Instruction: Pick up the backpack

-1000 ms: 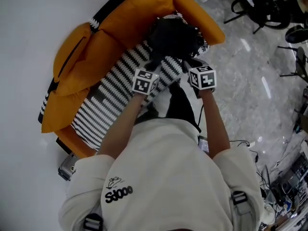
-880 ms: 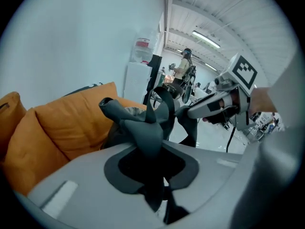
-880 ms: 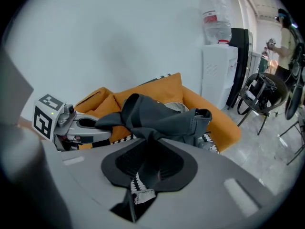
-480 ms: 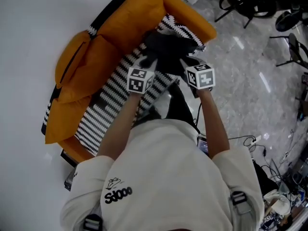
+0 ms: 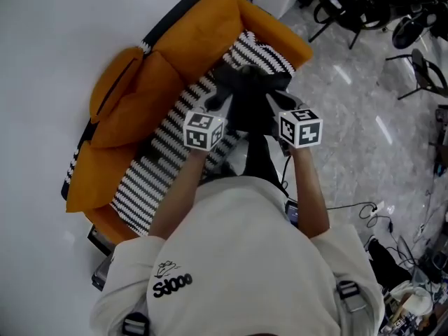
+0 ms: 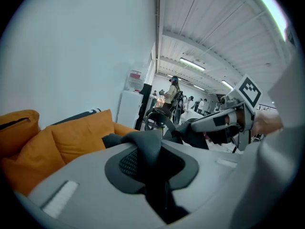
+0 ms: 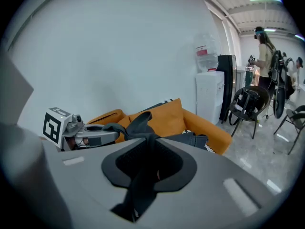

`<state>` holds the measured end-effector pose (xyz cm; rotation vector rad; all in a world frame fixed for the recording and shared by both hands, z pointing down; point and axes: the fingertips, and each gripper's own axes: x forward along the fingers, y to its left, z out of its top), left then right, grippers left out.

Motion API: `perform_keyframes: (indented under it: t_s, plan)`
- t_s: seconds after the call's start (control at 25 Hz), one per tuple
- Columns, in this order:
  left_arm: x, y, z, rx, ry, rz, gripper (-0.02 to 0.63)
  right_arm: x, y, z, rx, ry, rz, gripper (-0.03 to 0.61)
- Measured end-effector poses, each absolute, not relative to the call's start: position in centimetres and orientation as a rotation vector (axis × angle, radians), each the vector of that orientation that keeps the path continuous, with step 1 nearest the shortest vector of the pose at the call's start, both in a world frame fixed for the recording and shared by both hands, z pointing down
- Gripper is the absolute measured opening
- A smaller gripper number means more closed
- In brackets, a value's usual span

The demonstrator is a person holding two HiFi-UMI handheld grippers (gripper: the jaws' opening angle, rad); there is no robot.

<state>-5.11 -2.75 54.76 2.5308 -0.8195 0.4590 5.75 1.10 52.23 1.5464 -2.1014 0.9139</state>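
backpack: black backpack (image 5: 246, 89) hangs by its straps over the far end of the sofa (image 5: 189, 44), above the striped cover (image 5: 161, 159). Cannot tell whether its underside touches the seat.
left gripper: left gripper (image 5: 213, 107) has its jaws clamped on a black strap (image 6: 148, 147) that runs up between them.
right gripper: right gripper (image 5: 280, 110) is also clamped on a strap (image 7: 143, 123). The two grippers sit near each other with the bag between them.
edges: the sofa back is tight against the white wall (image 5: 49, 61), so there is no room on that side. An orange armrest (image 5: 280, 30) closes the far end just beyond the bag.
open room: grey polished floor (image 5: 350, 117) lies on the right gripper's side, beside the sofa front.
writing: the sweatshirt (image 5: 238, 257) carries a dark print on the back reading roughly "Sd000". The letters are unsure.
markers: the marker cube (image 5: 301, 128) on each gripper shows black-and-white square codes and no letters.
label: the bottle (image 7: 206, 56) on the water dispenser (image 7: 209, 97) has a red label too small to read.
around: black office chairs (image 5: 350, 5) stand on the floor beyond the armrest. Cables (image 5: 364, 208) and small clutter lie on the floor on the person's right.
background: a standing person (image 7: 264, 56) is behind the chairs, well apart from the sofa.
in the way: the person's own forearms and both grippers cover the bag's near side in the head view.
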Motion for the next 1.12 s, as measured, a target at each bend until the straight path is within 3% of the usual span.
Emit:
perform_keyframes:
  t_s: [1.12]
  plan:
    - [-12.8,1.8,27.1,2.943,-1.06,0.074,0.049,-2.4,6.9,26.0,1.629,-2.448,0.27,0.057]
